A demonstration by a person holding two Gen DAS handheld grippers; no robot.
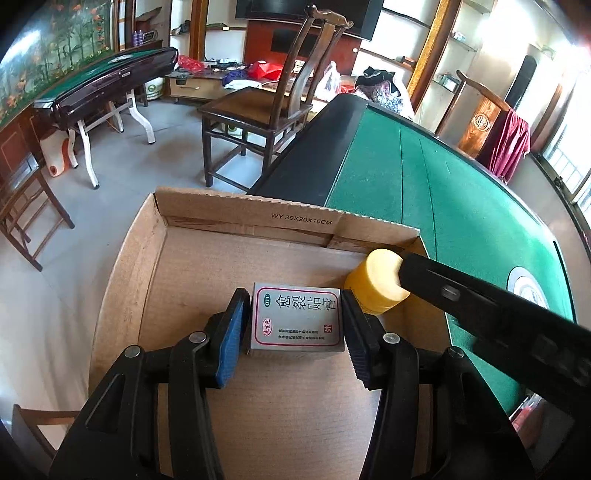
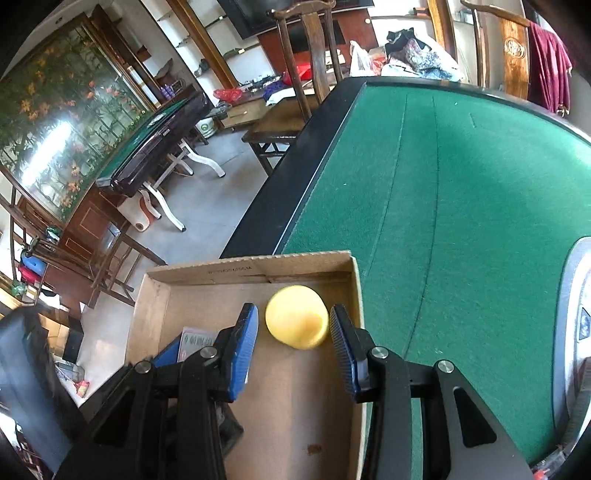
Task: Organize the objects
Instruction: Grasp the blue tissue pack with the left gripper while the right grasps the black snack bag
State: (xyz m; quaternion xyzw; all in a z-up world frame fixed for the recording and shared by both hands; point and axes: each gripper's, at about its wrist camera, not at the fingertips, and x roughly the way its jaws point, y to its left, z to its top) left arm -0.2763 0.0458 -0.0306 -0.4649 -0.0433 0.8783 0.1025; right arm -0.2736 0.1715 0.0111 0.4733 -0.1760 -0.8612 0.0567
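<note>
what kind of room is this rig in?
Likely a home living room or mahjong parlour: green-felt game table, a second folding one, wooden chair, wall-mounted TV.

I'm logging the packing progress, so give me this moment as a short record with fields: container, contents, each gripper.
container: open cardboard box on the edge of the green felt table
contents: grey medicine carton, lying flat on the box floor; yellow bottle beside it, near the box's right wall
left gripper: jaws astride the carton, small gaps at both pads, so released
right gripper: jaws either side of the bottle, not touching it
outside the box: no loose items seen on the felt
</note>
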